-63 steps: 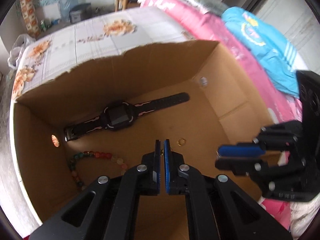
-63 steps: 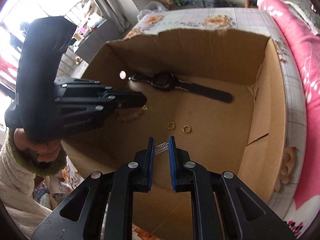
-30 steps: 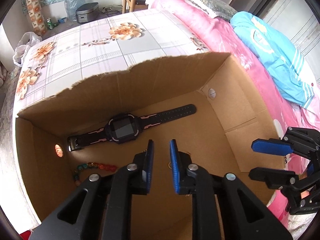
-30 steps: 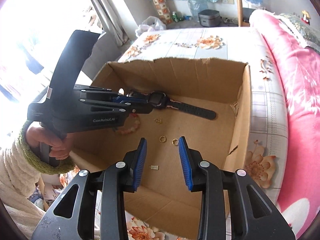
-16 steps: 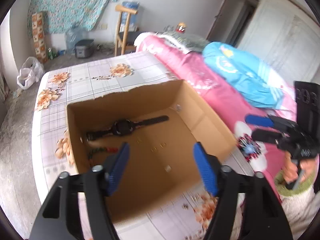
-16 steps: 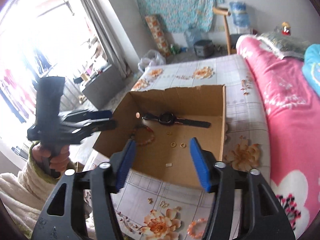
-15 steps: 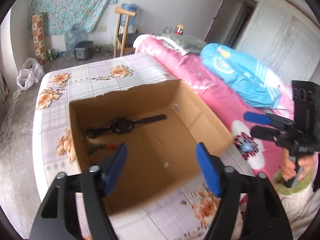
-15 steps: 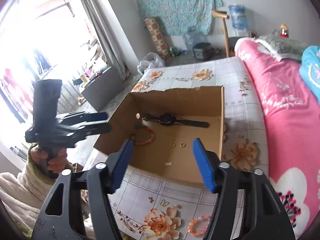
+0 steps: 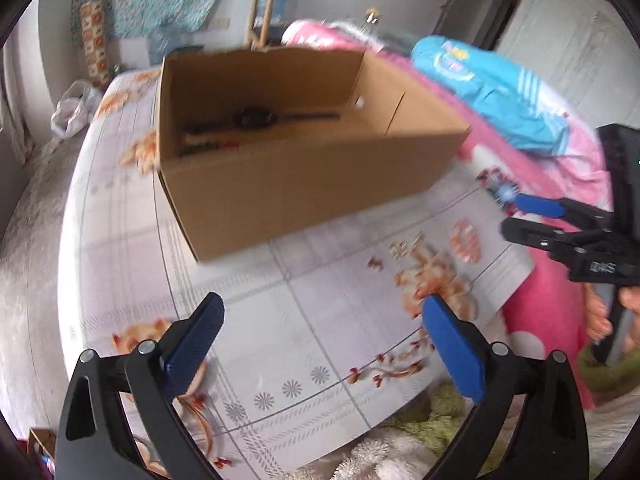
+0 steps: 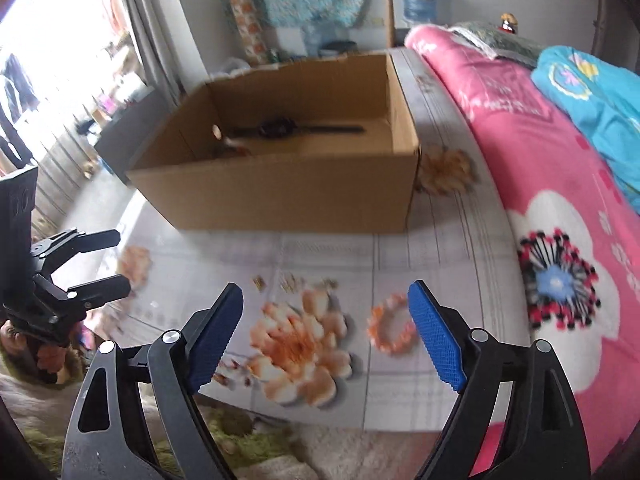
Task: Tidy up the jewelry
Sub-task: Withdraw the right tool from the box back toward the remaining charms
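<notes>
Cardboard, open-topped brown box [image 10: 280,200] already holds the black watch [image 10: 276,128]; your right tool [image 10: 326,330] and left tool [image 9: 320,346] both gape empty; next, judge a descent onto the coral bead bracelet [image 10: 390,330] lying on the floral-clothed bench [image 10: 320,256].

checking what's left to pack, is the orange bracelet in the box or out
Out: the bracelet lies on the floral cloth in front of the box.
</notes>
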A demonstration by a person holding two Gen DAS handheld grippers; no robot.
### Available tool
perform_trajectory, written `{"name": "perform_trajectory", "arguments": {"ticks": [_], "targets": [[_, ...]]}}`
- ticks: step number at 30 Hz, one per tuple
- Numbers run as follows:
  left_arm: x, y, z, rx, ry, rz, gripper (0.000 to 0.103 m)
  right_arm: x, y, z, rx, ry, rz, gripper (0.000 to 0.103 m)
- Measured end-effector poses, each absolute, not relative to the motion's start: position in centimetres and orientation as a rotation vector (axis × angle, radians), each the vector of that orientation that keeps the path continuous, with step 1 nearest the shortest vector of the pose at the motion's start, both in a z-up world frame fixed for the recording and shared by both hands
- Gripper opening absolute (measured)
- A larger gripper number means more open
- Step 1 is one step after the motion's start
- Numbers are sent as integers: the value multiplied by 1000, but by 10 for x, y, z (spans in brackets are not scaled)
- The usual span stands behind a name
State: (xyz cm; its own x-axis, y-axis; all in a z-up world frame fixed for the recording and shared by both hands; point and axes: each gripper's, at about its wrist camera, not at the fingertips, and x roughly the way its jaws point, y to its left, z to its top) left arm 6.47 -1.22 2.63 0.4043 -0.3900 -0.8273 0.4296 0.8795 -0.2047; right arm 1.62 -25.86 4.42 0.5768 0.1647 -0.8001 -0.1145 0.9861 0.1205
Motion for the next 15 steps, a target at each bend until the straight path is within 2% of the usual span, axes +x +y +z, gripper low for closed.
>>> {"name": "perform_trajectory", "arguments": {"ticks": [7, 15], "targets": [[70, -31, -40, 165, 1115, -362, 97, -5, -241, 37, -106, 869, -11, 95], [64, -38, -44, 210, 1073, -323, 98, -12, -243, 37, -168, 736, -155, 95]]}}
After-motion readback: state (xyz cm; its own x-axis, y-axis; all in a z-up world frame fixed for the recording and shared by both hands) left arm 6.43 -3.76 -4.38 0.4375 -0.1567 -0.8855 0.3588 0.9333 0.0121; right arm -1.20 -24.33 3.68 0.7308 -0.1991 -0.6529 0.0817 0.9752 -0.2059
